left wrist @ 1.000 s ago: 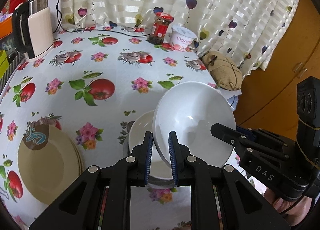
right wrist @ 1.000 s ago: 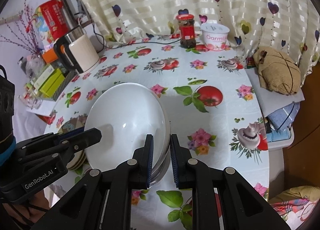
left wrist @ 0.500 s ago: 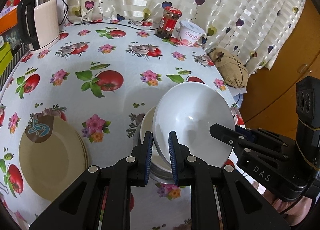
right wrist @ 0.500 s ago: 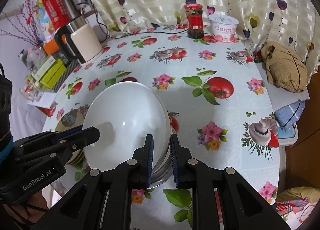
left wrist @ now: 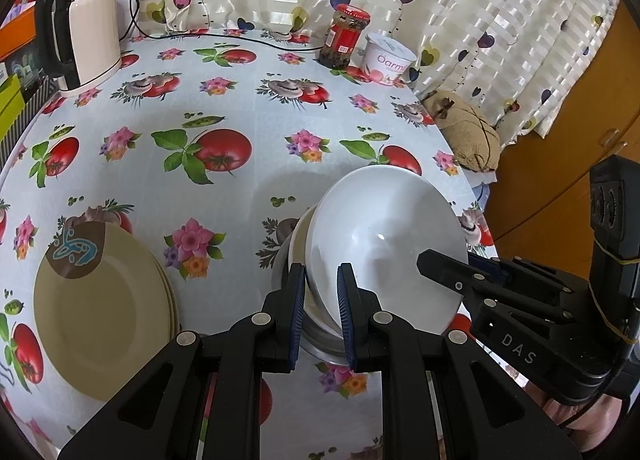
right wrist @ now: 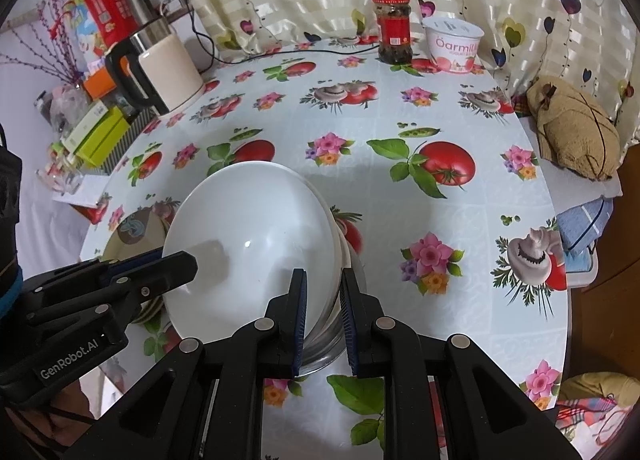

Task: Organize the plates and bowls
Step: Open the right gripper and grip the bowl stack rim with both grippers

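Gripping white bowl (left wrist: 384, 236) rim — left tool (left wrist: 320, 312) | right tool (right wrist: 324, 316) — both narrow

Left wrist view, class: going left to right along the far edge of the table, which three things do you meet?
Cream-and-black electric kettle → red-labelled glass jar → white plastic yogurt tub.

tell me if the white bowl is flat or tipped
Tipped: the white bowl leans with its inside facing sideways, rim pinched on both sides by fingers.
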Action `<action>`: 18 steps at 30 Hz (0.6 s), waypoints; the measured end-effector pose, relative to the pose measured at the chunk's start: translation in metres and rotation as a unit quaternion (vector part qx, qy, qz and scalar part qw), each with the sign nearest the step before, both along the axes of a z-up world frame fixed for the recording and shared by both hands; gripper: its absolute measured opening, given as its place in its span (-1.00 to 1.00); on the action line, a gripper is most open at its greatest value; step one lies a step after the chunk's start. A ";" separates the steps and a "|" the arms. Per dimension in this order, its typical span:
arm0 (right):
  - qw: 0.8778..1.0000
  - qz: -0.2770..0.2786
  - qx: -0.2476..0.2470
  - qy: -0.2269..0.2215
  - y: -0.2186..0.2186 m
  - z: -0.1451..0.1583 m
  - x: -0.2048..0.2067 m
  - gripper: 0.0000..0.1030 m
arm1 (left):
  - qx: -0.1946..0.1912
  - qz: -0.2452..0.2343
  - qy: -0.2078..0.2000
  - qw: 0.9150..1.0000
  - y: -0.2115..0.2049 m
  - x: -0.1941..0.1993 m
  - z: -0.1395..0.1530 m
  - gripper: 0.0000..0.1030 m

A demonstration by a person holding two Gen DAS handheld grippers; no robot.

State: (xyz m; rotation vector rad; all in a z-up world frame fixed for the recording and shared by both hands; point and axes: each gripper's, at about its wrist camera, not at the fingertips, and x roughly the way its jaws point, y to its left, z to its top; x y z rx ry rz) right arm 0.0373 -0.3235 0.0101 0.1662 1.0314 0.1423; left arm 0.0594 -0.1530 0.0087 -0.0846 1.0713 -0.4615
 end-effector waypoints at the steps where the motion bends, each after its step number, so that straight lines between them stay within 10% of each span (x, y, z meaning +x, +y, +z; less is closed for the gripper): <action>1: 1.000 0.000 0.000 0.001 0.000 -0.001 0.000 -0.67 | 0.000 0.000 0.001 1.000 0.000 0.000 -0.001 -0.66; 18: 1.000 0.001 -0.003 0.007 0.002 -0.006 0.004 -0.57 | 0.001 0.000 0.011 1.000 0.002 0.004 -0.009 -0.66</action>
